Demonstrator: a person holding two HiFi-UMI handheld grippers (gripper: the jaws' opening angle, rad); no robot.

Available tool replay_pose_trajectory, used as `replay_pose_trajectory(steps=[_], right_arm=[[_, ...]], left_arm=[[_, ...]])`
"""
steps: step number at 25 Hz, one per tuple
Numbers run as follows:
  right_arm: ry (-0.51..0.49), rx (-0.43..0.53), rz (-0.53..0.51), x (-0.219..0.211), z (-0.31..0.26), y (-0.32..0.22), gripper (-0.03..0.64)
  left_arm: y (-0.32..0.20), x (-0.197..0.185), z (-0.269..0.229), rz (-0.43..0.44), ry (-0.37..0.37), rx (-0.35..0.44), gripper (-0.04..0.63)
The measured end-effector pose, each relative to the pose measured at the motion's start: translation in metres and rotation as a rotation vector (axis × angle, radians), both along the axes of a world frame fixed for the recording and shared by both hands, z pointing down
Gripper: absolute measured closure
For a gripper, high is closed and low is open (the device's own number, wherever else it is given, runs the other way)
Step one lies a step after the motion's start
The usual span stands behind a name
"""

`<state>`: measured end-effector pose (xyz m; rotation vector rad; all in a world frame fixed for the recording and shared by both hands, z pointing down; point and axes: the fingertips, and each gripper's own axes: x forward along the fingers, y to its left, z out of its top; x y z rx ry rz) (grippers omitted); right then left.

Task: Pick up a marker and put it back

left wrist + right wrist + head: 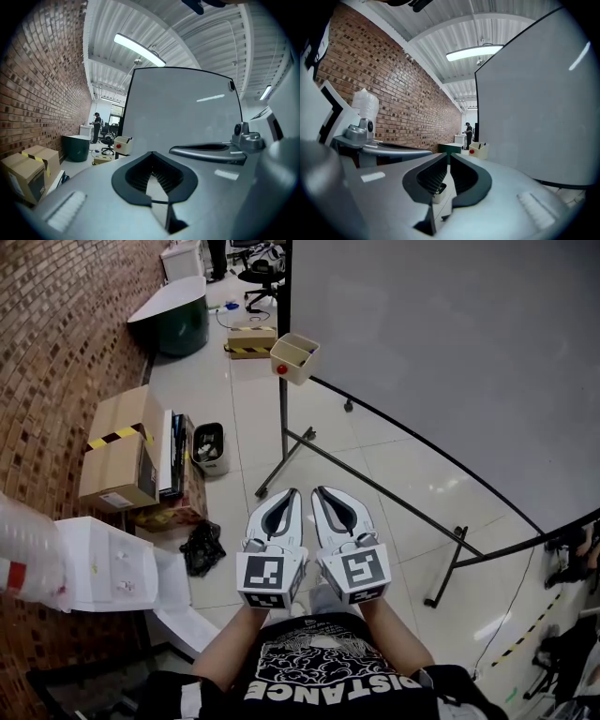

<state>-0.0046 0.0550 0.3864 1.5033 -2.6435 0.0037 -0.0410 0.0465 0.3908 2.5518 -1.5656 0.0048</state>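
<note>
A cream marker box (295,357) with a red round spot on its front hangs at the left end of the big whiteboard (450,362). Dark marker tips stick out of this box (479,150) in the right gripper view. It also shows far off as the box (123,143) in the left gripper view. My left gripper (292,493) and right gripper (322,491) are held side by side close to my chest, above the floor and well short of the box. The left gripper (152,153) and right gripper (448,154) are both shut, with nothing between the jaws.
The whiteboard's black stand legs (375,486) cross the tiled floor ahead. Along the brick wall on the left stand cardboard boxes (117,451), a small bin (208,446), a black bag (202,547) and a white table (103,563). A green bin (183,324) and a person (96,127) are farther off.
</note>
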Motion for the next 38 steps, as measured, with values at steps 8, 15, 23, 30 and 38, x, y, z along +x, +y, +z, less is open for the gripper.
replay_pose_trajectory(steps=[8, 15, 23, 30, 38], right_arm=[[-0.013, 0.019, -0.011, -0.009, -0.003, -0.044, 0.62], [-0.013, 0.022, -0.027, -0.012, -0.002, -0.099, 0.62], [-0.002, 0.007, -0.038, -0.005, -0.004, -0.169, 0.62], [0.015, 0.0, -0.051, 0.001, -0.002, -0.227, 0.612], [0.026, -0.007, -0.074, 0.001, 0.006, -0.281, 0.603]], left_arm=[[-0.039, -0.014, 0.003, -0.022, -0.009, 0.004, 0.589], [-0.094, -0.018, -0.001, -0.05, -0.007, 0.001, 0.589], [-0.162, -0.007, -0.001, -0.05, -0.006, -0.01, 0.589], [-0.211, -0.004, -0.004, -0.074, 0.011, -0.015, 0.589], [-0.251, -0.003, 0.0, -0.102, 0.011, -0.029, 0.589]])
